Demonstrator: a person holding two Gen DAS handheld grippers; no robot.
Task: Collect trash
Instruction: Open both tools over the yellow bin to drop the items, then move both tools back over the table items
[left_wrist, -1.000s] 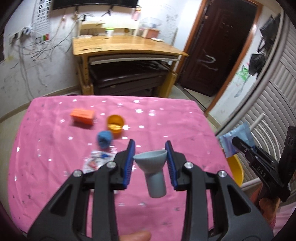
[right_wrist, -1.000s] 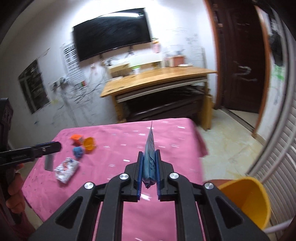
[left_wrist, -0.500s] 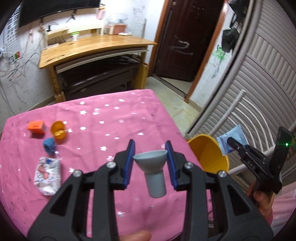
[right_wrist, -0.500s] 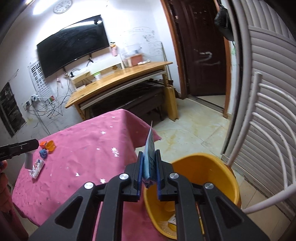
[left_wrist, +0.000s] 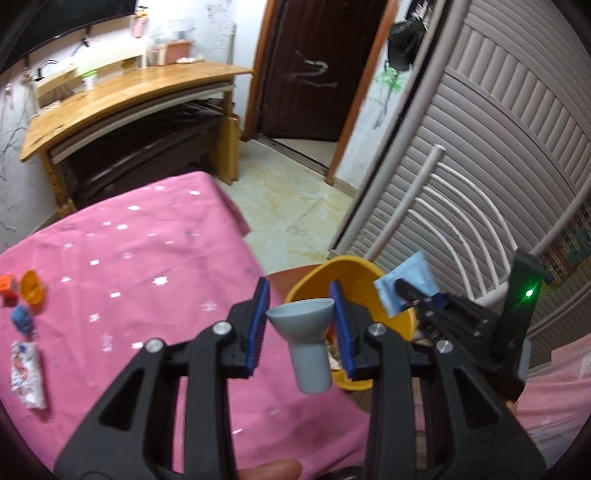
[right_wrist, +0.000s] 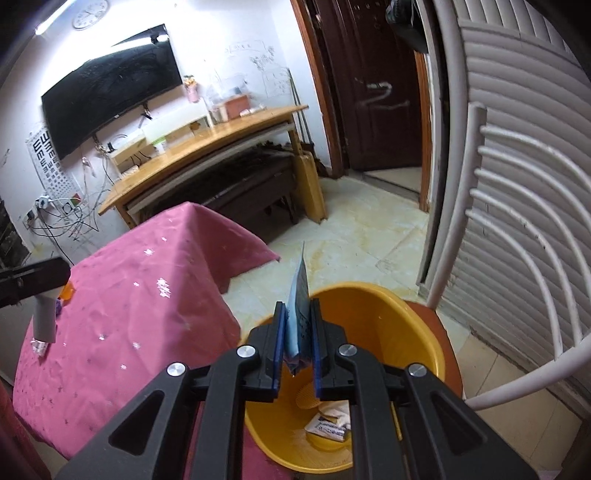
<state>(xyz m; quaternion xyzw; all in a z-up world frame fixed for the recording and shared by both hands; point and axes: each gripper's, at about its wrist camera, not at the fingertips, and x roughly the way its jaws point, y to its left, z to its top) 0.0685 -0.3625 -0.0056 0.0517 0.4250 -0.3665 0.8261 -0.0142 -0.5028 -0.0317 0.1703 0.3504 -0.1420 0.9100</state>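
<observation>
Two tools are carrying trash to the bucket.
The left tool (left_wrist: 300, 325) is squeezing a grey plastic funnel (left_wrist: 308, 345) beside the round orange plastic bucket (right_wrist: 417, 332). The right tool (right_wrist: 298, 345) is pinching a flat light-blue paper packet (right_wrist: 298, 310) tight, right above that bucket.

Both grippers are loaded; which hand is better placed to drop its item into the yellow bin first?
Right. The right gripper, shut on the blue packet, hangs over the yellow bin; the left gripper, holding the grey funnel, seems nearer the table edge.
</observation>
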